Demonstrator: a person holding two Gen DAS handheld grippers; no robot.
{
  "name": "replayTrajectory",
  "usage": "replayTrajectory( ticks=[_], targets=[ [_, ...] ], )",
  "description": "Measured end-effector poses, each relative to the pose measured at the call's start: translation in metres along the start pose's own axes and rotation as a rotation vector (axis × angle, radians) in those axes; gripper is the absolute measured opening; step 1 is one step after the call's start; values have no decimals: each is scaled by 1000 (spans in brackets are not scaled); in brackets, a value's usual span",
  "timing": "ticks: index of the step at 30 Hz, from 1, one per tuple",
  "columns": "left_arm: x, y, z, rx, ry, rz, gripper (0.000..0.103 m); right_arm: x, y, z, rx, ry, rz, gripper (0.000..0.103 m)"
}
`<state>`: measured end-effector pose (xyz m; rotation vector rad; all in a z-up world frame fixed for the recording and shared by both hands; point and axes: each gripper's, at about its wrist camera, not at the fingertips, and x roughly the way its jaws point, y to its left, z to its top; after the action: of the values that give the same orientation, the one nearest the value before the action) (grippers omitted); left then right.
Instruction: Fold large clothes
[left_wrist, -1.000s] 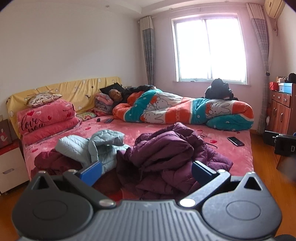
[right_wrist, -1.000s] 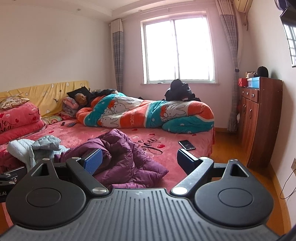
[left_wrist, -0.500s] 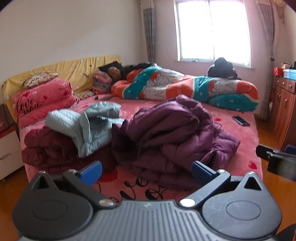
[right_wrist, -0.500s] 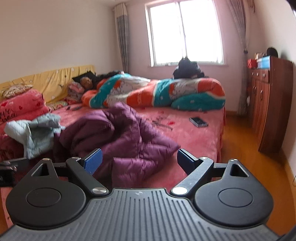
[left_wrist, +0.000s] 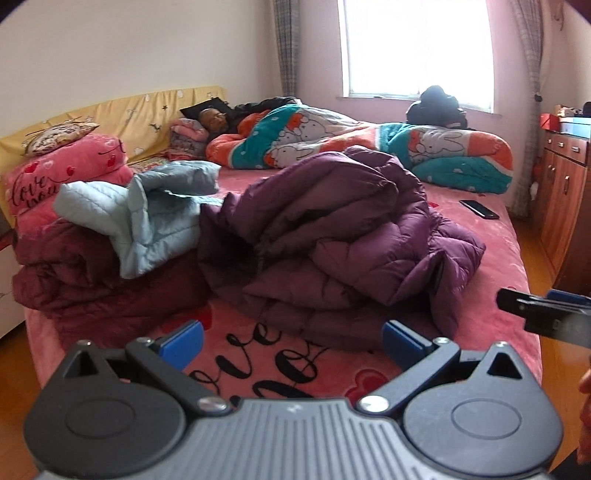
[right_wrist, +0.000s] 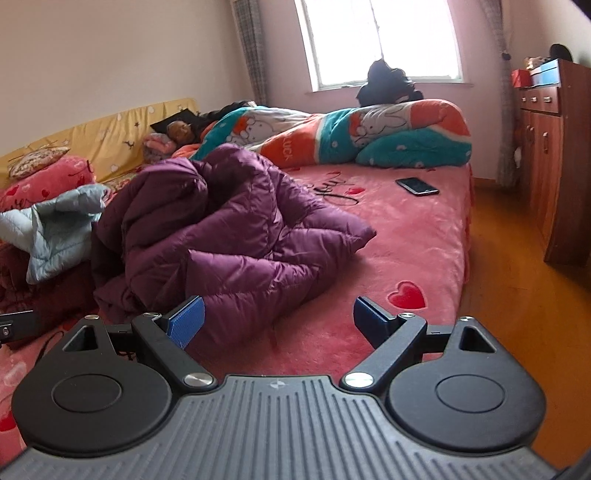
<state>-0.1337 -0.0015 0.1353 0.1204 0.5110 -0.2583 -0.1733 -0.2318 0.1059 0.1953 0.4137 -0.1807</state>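
Observation:
A crumpled purple padded coat (left_wrist: 332, 236) lies in a heap on the pink bed (left_wrist: 491, 236); it also shows in the right wrist view (right_wrist: 221, 236). A light blue quilted jacket (left_wrist: 155, 206) lies on a dark maroon coat (left_wrist: 81, 280) to its left. My left gripper (left_wrist: 291, 341) is open and empty, just short of the purple coat's near edge. My right gripper (right_wrist: 277, 321) is open and empty, at the coat's near right edge. The right gripper's tip shows at the right of the left wrist view (left_wrist: 535, 310).
A person lies under an orange and teal rabbit quilt (left_wrist: 369, 144) at the far side of the bed. A phone (right_wrist: 417, 185) lies on the bed at the right. A wooden cabinet (right_wrist: 550, 147) stands by the right wall. Pink folded bedding (left_wrist: 66, 177) is stacked at the left.
Both grippers have moved forward and down toward the bed; the purple coat now looms much larger just ahead of the fingertips. Both stay open.

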Motion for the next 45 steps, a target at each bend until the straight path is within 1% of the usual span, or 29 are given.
replayTrajectory(
  ticks=[3, 6, 10, 12, 14, 16, 21, 22, 24, 25, 26, 27, 28, 30, 32, 35, 37, 41, 45],
  targets=[
    [7, 1, -4, -6, -9, -25, 102, 10, 2, -1, -12, 10, 27, 103],
    [15, 1, -10, 9, -16, -39, 102, 24, 2, 0, -6, 32, 71, 103],
    [25, 1, -18, 24, -8, -45, 102, 37, 14, 2, -15, 61, 152, 103],
    [31, 4, -22, 10, 6, -44, 102, 43, 22, 2, -37, 72, 170, 103],
    [36, 5, -24, 1, 13, -44, 102, 49, 28, 1, -68, 79, 157, 103],
    [40, 5, -26, 8, 15, -39, 102, 58, 36, 1, -85, 90, 122, 103],
    [54, 4, -31, 28, 32, -15, 102, 74, 35, 5, -73, 67, 94, 103],
    [57, 5, -32, 25, 40, -12, 102, 75, 36, 6, -72, 60, 92, 100],
    [62, 5, -34, 20, 55, -6, 102, 76, 30, 8, -75, 44, 73, 87],
    [64, 5, -34, 21, 60, -3, 102, 74, 26, 7, -75, 37, 61, 85],
    [66, 5, -35, 21, 63, 0, 102, 76, 22, 9, -71, 31, 44, 78],
    [68, 5, -34, 20, 63, 1, 102, 83, 15, 12, -63, 26, 31, 69],
    [69, 6, -34, 18, 62, 2, 102, 84, 10, 13, -47, 21, 20, 63],
    [72, 7, -33, 16, 59, 11, 102, 85, -4, 18, 5, 11, 1, 49],
    [74, 8, -30, 16, 55, 21, 102, 88, -19, 22, 49, -3, -24, 44],
    [77, 11, -25, 24, 40, 37, 102, 89, -43, 30, 119, -20, -68, 41],
    [79, 12, -20, 47, 27, 47, 102, 91, -62, 34, 174, -29, -103, 38],
    [83, 12, -7, 127, -10, 77, 102, 87, -109, 40, 293, -60, -211, 37],
    [94, 11, 4, 187, -36, 83, 102, 82, -154, 39, 412, -85, -313, 34]
  ],
)
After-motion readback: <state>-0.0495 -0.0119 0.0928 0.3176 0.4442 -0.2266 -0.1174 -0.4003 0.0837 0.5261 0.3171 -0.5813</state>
